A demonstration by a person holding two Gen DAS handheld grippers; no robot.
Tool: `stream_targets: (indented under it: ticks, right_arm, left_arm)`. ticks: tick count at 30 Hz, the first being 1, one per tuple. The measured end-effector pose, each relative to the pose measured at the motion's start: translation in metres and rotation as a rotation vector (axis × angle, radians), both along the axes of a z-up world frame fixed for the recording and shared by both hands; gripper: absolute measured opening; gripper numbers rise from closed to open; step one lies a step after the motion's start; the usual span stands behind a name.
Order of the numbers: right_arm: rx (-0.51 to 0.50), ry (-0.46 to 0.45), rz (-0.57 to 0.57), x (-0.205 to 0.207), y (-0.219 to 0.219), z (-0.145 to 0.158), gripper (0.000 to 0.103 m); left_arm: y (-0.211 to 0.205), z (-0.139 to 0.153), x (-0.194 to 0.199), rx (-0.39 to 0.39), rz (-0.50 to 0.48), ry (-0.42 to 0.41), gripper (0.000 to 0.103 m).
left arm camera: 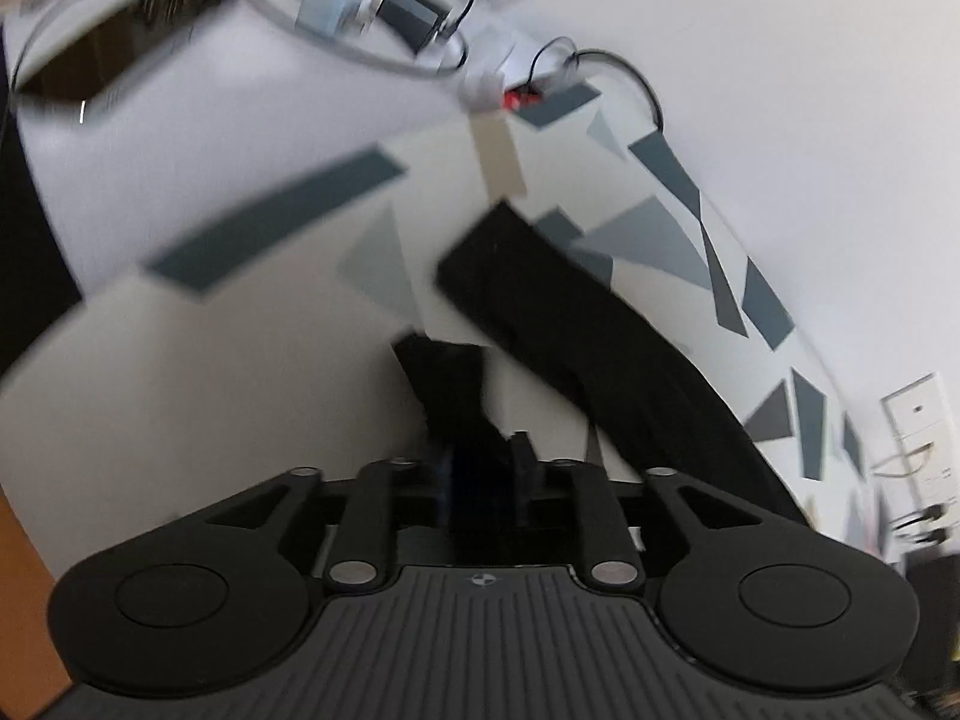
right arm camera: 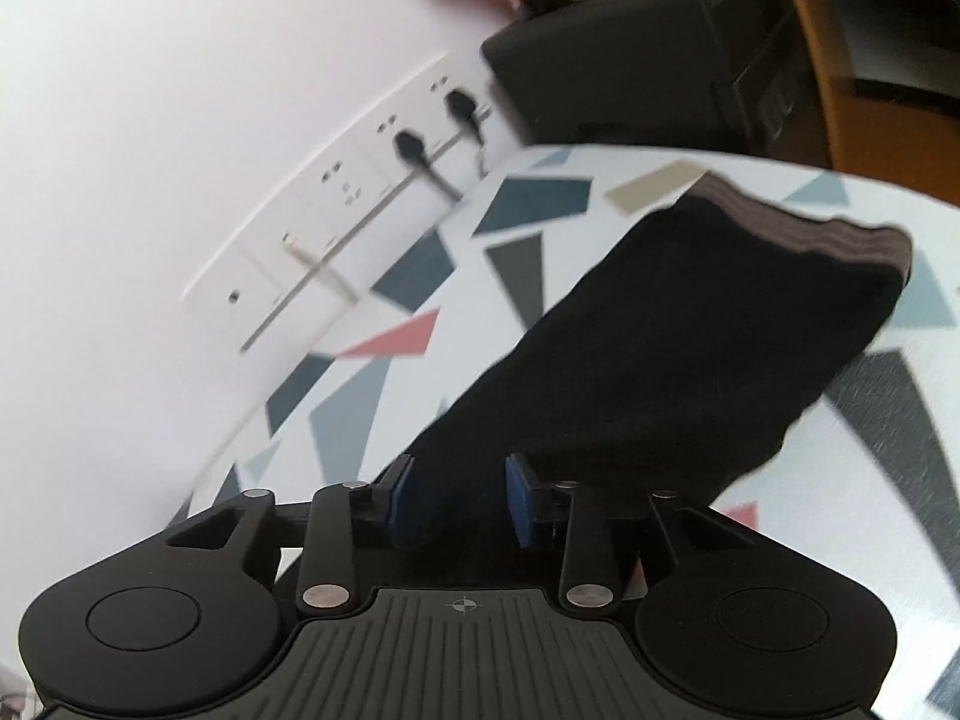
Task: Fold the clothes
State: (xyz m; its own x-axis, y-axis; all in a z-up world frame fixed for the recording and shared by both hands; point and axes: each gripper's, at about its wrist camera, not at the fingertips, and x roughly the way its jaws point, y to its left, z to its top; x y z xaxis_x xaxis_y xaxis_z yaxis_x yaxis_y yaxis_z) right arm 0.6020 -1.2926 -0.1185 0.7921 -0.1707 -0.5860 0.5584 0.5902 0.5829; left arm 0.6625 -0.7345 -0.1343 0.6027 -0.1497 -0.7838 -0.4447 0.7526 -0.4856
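Note:
A black sock (right arm camera: 672, 330) with a grey striped cuff lies on the white table with coloured shapes (right arm camera: 528, 198). Its near end sits between the blue pads (right arm camera: 521, 501) of my right gripper (right arm camera: 459, 495), whose jaws stand a little apart around the cloth. In the left wrist view my left gripper (left arm camera: 480, 468) is shut on the end of black cloth (left arm camera: 456, 384), which rises from the fingers. A long black strip of the sock (left arm camera: 576, 324) stretches away over the table (left arm camera: 252, 348).
A wall with a row of white sockets (right arm camera: 336, 204) and plugged-in black cables borders the table. A black box (right arm camera: 636, 66) and a wooden chair stand behind it. A clear round stand with wires (left arm camera: 372, 6) sits far off in the left view.

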Motion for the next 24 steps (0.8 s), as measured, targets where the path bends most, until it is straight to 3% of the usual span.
stream_targets:
  ticks: [3, 6, 10, 11, 12, 13, 15, 18, 24]
  right_arm:
    - [0.046, -0.017, 0.031, -0.024, 0.012, -0.006, 0.043]
    - [0.128, 0.011, 0.08, -0.045, 0.025, -0.019, 0.043]
    - [0.231, 0.048, 0.185, -0.054, 0.041, -0.038, 0.043]
    - [0.254, 0.061, 0.195, -0.055, 0.044, -0.043, 0.042]
    - [0.266, 0.053, 0.198, -0.055, 0.045, -0.044, 0.041]
    - [0.276, 0.041, 0.2, -0.055, 0.044, -0.043, 0.039]
    - [0.296, 0.017, 0.202, -0.054, 0.044, -0.042, 0.033]
    - [0.327, -0.02, 0.206, -0.053, 0.043, -0.04, 0.005]
    - [0.387, -0.093, 0.214, -0.051, 0.041, -0.037, 0.002]
  left_arm:
    - [0.002, -0.007, -0.017, -0.071, 0.003, 0.012, 0.042]
    - [0.007, -0.02, -0.031, -0.168, 0.007, 0.02, 0.042]
    - [0.009, -0.029, -0.029, -0.205, 0.038, -0.017, 0.042]
    - [0.009, -0.03, -0.028, -0.205, 0.041, -0.031, 0.036]
    - [0.008, -0.03, -0.027, -0.191, 0.043, -0.042, 0.011]
    - [0.008, -0.032, -0.027, -0.181, 0.045, -0.038, 0.004]
    - [0.008, -0.034, -0.027, -0.178, 0.057, -0.029, 0.004]
    - [0.01, -0.033, -0.034, -0.203, 0.086, -0.019, 0.002]
    - [0.013, -0.011, -0.05, -0.213, 0.088, -0.021, 0.002]
